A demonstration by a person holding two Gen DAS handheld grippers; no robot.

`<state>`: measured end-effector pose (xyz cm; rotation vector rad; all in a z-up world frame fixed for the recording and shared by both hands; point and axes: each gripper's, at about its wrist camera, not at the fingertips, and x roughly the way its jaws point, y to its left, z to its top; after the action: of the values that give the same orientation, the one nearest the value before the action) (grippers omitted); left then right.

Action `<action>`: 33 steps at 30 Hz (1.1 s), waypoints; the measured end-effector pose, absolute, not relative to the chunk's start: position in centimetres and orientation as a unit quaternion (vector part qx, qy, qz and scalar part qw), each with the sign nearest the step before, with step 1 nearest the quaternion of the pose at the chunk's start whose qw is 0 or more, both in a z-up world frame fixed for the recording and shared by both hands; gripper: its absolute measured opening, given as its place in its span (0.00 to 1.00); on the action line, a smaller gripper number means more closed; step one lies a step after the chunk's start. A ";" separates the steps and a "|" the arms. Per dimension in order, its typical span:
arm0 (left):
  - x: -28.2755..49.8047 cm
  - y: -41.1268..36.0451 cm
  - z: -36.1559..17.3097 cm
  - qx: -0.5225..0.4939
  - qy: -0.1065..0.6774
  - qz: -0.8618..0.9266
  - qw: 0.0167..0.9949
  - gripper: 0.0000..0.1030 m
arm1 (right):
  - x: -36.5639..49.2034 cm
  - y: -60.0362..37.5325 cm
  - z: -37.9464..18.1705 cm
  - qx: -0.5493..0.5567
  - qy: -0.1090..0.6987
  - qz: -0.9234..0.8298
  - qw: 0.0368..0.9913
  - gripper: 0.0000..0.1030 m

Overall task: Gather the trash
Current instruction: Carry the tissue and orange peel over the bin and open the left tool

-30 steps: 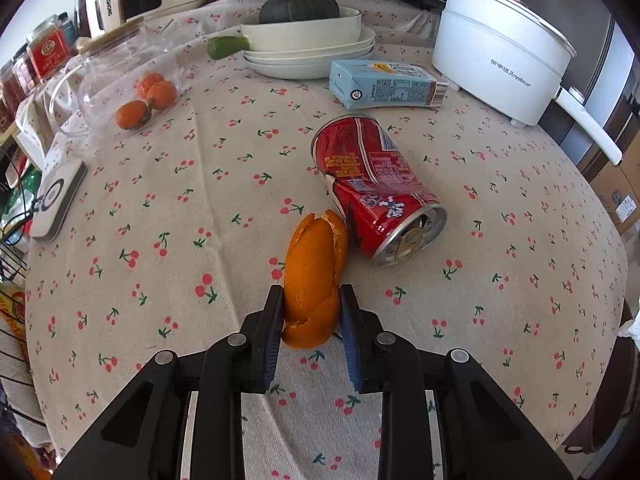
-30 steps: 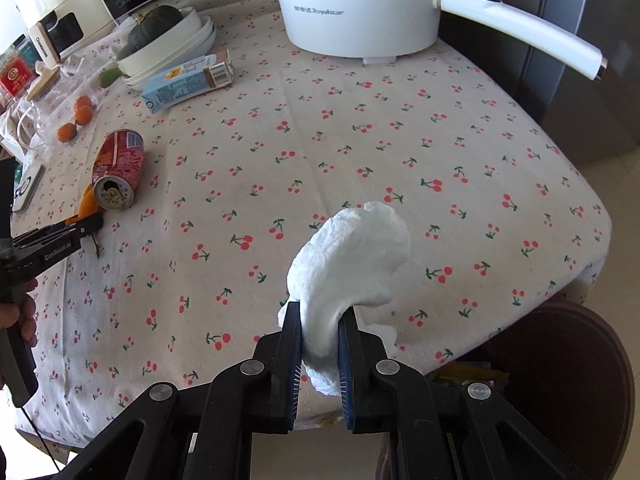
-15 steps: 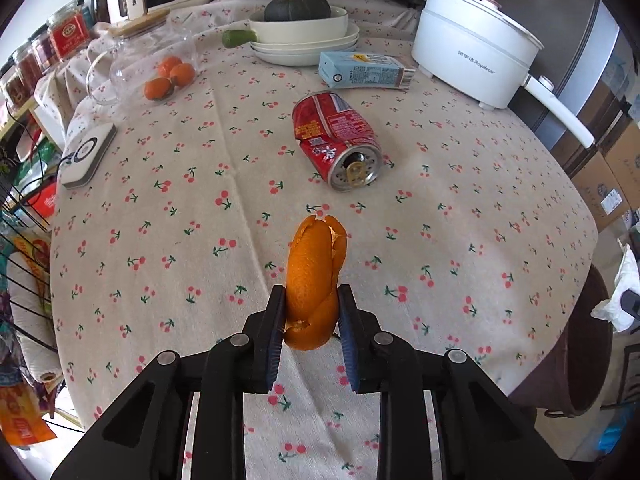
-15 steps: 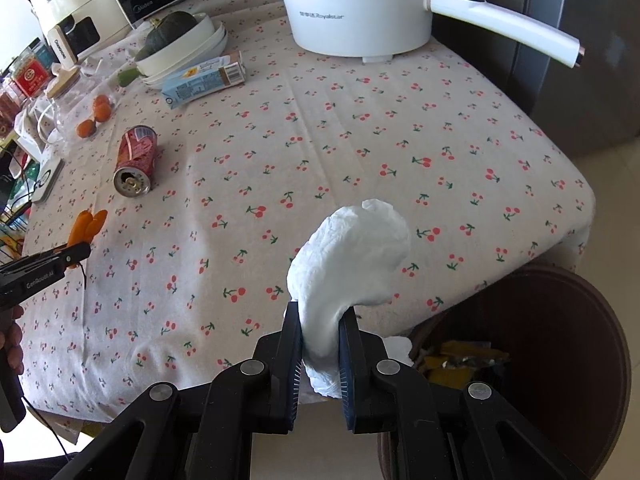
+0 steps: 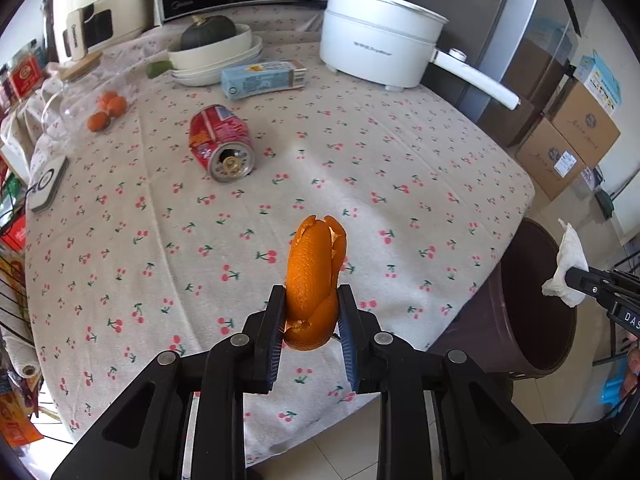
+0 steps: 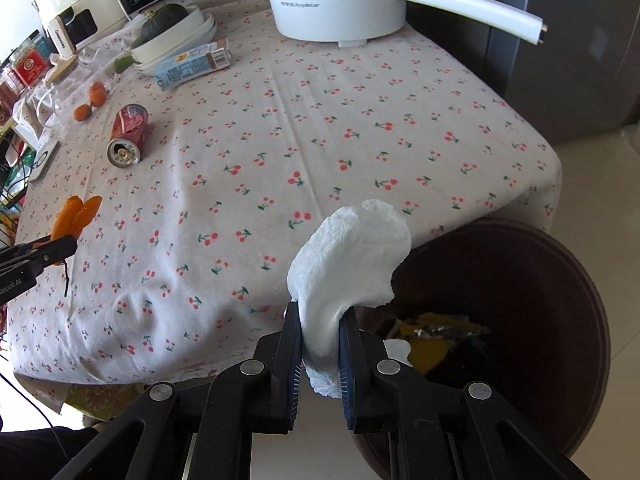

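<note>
My left gripper (image 5: 312, 312) is shut on an orange peel (image 5: 314, 272) and holds it above the near part of the cherry-print table (image 5: 360, 152). My right gripper (image 6: 319, 332) is shut on a crumpled white tissue (image 6: 348, 260) and holds it over the near rim of a dark brown trash bin (image 6: 552, 304) beside the table. The bin holds yellow and white scraps. A crushed red can (image 5: 220, 142) lies on its side on the table; it also shows in the right wrist view (image 6: 128, 134). A light blue carton (image 5: 262, 78) lies behind it.
A white electric pot (image 5: 380, 54) with a long handle stands at the back right. Stacked white dishes with a dark squash (image 5: 208, 44) stand at the back. Small oranges (image 5: 106, 110) lie inside a clear jar at the left. Cardboard boxes (image 5: 568, 140) stand beyond the bin.
Both grippers have pulled back from the table with their loads. The left lifted the peel away from the can. The right moved the tissue off the table edge to above the bin.
</note>
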<state>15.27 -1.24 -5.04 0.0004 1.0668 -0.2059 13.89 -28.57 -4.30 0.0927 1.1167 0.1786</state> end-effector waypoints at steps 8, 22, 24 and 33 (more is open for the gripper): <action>14.3 -7.9 -5.1 0.021 0.508 -0.155 0.847 0.26 | 12.1 -33.0 -5.3 0.053 0.537 0.048 0.840 0.14; 11.4 -21.3 -7.1 0.073 0.506 -0.268 0.816 0.26 | 8.8 -40.2 -6.5 0.080 0.546 -0.006 0.834 0.14; 11.1 -22.7 -7.7 0.080 0.508 -0.278 0.811 0.26 | 8.6 -41.1 -6.7 0.085 0.549 -0.013 0.832 0.14; 10.3 -26.4 -9.2 0.094 0.505 -0.307 0.801 0.61 | 7.8 -43.5 -6.9 0.095 0.550 -0.028 0.829 0.14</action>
<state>10.26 -26.44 -9.21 0.2015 1.0837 -0.6587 7.79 -43.50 -6.93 0.2017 1.1675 -0.0602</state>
